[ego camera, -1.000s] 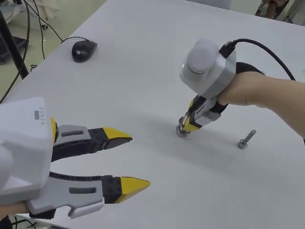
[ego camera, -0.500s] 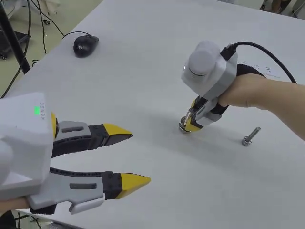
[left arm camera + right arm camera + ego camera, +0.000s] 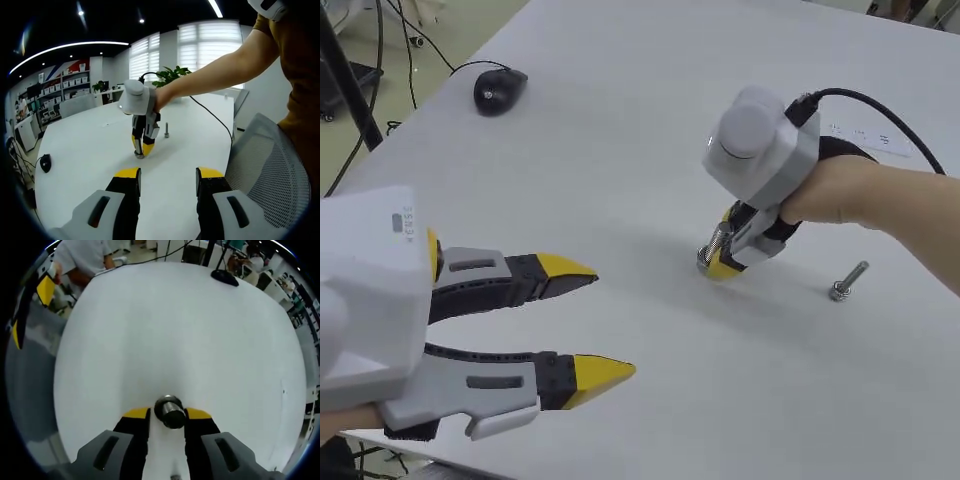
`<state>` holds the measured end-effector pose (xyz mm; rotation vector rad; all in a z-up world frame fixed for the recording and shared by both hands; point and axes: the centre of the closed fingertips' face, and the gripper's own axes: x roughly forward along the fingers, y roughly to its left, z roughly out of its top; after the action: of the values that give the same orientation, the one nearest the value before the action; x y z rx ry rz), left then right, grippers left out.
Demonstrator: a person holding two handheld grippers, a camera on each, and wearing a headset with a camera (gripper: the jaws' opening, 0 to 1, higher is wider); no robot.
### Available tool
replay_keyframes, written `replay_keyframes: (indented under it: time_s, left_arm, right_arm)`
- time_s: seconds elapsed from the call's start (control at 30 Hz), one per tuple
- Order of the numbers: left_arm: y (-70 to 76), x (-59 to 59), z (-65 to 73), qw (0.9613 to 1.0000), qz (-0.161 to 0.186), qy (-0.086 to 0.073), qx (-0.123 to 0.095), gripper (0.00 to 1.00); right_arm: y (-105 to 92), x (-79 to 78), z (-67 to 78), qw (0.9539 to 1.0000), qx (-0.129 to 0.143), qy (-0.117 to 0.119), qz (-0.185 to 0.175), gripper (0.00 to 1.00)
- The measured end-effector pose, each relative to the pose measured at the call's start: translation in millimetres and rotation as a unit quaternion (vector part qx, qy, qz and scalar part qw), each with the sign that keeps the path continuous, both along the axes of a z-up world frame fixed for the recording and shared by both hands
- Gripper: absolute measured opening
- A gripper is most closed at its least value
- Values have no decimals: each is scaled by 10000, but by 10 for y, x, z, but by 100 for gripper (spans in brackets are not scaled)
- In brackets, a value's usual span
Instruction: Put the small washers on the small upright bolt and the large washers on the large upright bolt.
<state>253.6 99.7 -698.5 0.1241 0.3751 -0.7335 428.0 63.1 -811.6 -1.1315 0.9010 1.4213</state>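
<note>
Clamping large bolt (image 3: 170, 411) between right gripper (image 3: 167, 414) fingers (image 3: 136, 413) | left gripper (image 3: 168, 173) fingers (image 3: 127, 173) apart

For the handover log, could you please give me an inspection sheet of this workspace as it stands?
Surface: white table, smooth top.
Job's things: large bolt sits between the jaws of the right gripper; small bolt stands on the table, apart from it. Washers: cannot tell.
Clutter: black mouse near the far left corner; a printed label behind the right hand.
Grippers: left gripper open, holding nothing, over the near edge; right gripper shut on the large bolt.
Cables: black cable runs from the right gripper; floor cables beside the table.
Surroundings: mesh chair, potted plant, windows with blinds.
</note>
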Motion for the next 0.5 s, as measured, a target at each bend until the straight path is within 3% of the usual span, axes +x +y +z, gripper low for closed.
replay_keyframes:
  time_s: [0.5]
  left_arm:
    - [-64,21,47,9999,-82,-73,56,43]
  right_arm:
    - [-98,-104,183,9973,558,57,-477,26]
